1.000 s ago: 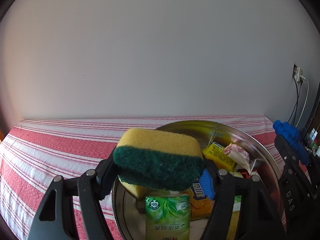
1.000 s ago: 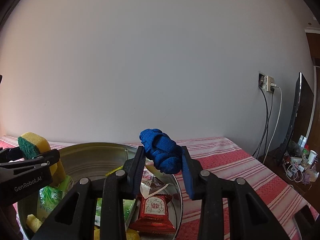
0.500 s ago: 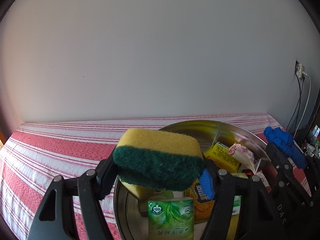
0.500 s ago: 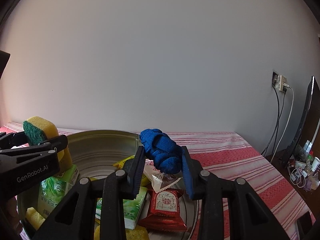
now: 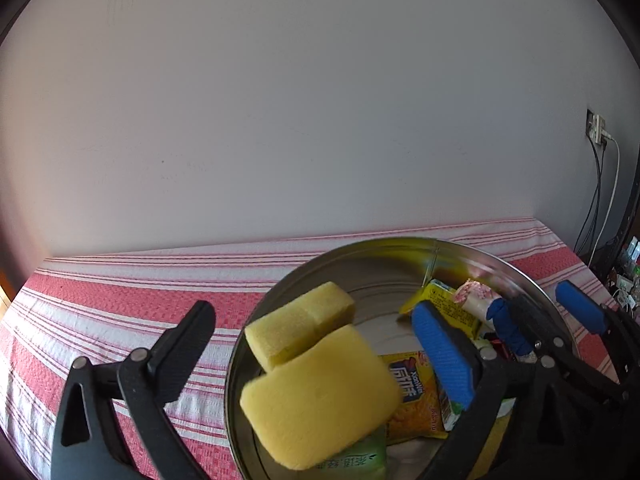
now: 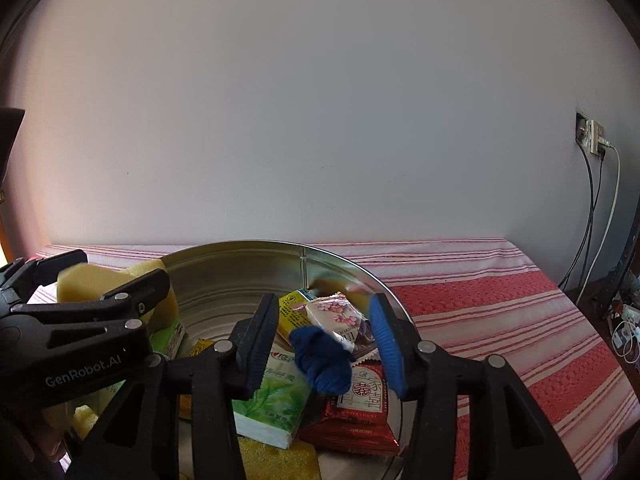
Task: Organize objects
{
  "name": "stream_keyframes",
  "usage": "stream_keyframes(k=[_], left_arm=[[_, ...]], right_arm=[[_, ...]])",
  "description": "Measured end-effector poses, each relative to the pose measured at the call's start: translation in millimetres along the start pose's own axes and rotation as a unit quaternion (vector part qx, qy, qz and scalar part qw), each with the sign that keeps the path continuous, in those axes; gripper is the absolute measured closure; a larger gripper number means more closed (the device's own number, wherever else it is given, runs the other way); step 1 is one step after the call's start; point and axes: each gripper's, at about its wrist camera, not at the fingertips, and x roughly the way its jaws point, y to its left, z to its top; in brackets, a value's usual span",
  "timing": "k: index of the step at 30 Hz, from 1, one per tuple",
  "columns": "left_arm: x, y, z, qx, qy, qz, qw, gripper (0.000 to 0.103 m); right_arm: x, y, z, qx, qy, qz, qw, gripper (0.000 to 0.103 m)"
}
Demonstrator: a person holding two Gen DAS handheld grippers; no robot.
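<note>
A round metal basin point(image 5: 372, 252) fills the lower middle of both views, crowded with things; at its left edge a yellow sponge point(image 5: 320, 396) hangs blurred over a second yellow sponge point(image 5: 300, 326); under them lies a green tea-print packet point(image 6: 276, 396), then a yellow snack packet point(image 5: 416, 396), a yellow carton point(image 6: 292, 312) against the far wall, a floral-print packet point(image 6: 338, 316) and a red packet point(image 6: 360, 404) at the lower right; a blue knitted bundle point(image 6: 322, 364), blurred, sits above the red packet.

The left gripper point(image 5: 316, 348) has just been opening and stands very wide; its black finger point(image 5: 180, 348) and blue pad point(image 5: 444, 352) are both clear of the sponge between them, so it holds nothing; the right gripper point(image 6: 326, 340) has also just been opening and stands about half spread, the blue bundle between its fingers but touching neither pad.

The basin rests on a tabletop under a red-and-white striped cloth point(image 6: 500, 304), which runs back to a plain pale wall point(image 6: 320, 100); a wall socket point(image 6: 590, 138) with hanging cables point(image 6: 600, 208) is at the right edge, above a clutter of small items too small to name in the lower right corner.
</note>
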Motion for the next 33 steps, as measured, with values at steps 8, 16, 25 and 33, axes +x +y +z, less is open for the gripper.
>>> stream_keyframes(k=[8,16,25,33], left_arm=[[-3,6,-3,-0.013,-0.007,-0.001,0.9999,0.001],[-3,5,-4,-0.014,-0.006,0.002,0.9999,0.001],[-5,4,-11,-0.005,-0.005,0.007,1.0000,0.001],[-15,13,-21,-0.014,-0.030,0.031,0.9990,0.001]], right_arm=[[-7,-9,4,0.021,-0.022,0.006,1.000,0.026],[-14,-14,7,0.038,-0.038,-0.001,0.999,0.018],[-14,-19,5,0.044,-0.050,-0.015,0.998,0.017],[-34,-13,-1,0.026,-0.107,-0.052,0.993,0.015]])
